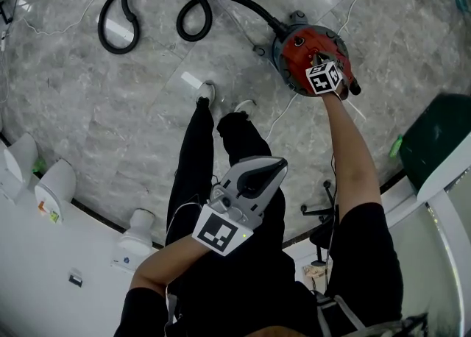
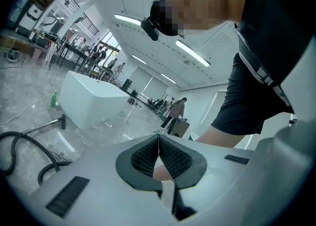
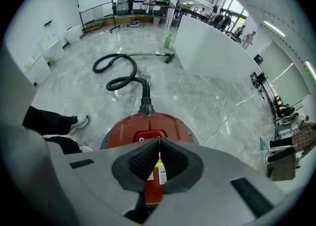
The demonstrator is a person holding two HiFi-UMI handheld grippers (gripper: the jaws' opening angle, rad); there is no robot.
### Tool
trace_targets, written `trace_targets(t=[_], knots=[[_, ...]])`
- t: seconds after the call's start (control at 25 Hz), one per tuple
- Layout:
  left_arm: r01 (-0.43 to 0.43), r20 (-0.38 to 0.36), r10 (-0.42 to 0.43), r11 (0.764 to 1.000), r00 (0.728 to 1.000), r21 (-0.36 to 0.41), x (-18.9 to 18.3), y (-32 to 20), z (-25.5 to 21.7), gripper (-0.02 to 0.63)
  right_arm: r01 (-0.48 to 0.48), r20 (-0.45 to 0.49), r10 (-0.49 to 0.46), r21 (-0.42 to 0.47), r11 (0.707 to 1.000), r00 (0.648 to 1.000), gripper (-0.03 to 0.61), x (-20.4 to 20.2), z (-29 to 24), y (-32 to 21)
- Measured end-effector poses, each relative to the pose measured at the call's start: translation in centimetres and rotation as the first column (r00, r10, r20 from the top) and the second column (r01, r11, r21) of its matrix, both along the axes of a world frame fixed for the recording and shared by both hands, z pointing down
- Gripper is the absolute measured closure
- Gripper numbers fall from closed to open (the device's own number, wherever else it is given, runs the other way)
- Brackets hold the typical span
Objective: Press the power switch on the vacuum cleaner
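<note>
R gripper (image 3: 159, 141): jaws closed tip-to-tip, nothing held, tips over top of red vacuum cleaner (image 1: 294, 41), far right on floor (image 1: 110, 107). L gripper (image 2: 158, 138): also closed, empty, near person's body. Hose (image 1: 147, 4) coils far left.

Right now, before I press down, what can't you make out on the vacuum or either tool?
- Raised red panel, likely the switch: in the right gripper view the shut right tool covers part of it, so contact can't be told.
- Vacuum cleaner top: in the head view, hidden under the tool's marker cube.
- Label: print too small to read.
- Left tool: shut and empty; its view misses the vacuum body.
</note>
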State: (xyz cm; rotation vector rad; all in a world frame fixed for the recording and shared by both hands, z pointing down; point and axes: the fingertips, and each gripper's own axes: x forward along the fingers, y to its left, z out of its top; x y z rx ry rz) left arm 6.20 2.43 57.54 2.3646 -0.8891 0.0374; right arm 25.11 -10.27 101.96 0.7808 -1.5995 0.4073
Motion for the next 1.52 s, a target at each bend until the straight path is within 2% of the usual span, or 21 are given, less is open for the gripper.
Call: trace_targets(t=[0.32, 0.72, 1.08, 1.32, 1.44, 1.52], knots=[[-0.011, 0.009, 0.011, 1.000, 1.000, -0.023, -0.5, 1.1, 0.9, 0.595, -0.009, 0.011, 0.008, 0.025, 1.000, 1.000, 0.558, -0.1, 0.2, 0.2], [-0.002, -0.004, 0.002, 0.999, 1.000, -0.037, -0.4, 0.3, 1.3, 0.595, -0.078, 0.039, 0.080, -0.050, 0.996, 0.996, 0.560, 0.4, 0.8, -0.5], [-0.008, -0.008, 0.008, 0.999, 1.000, -0.037, -0.9, 0.3, 0.7, 0.595, -0.066, 0.034, 0.065, 0.019, 0.998, 0.997, 0.558, -0.1, 0.0, -0.8], [-0.061, -0.003, 0.061, 0.998, 0.998, 0.005, -1.9, 0.7, -2.1, 0.595, -0.187, 0.099, 0.174, 0.145, 0.972, 0.980, 0.558, -1.5, -5.7, -1.4], [-0.059, -0.007, 0.059, 0.998, 0.998, 0.010, -2.4, 1.2, -4.0, 0.595, -0.188, 0.125, 0.170, 0.145, 0.971, 0.977, 0.558, -2.8, -8.2, 1.0], [-0.081, -0.023, 0.082, 0.996, 0.996, 0.031, -2.0, 1.0, -4.7, 0.595, -0.189, 0.133, 0.166, 0.183, 0.965, 0.977, 0.558, -2.3, -10.5, 1.0]])
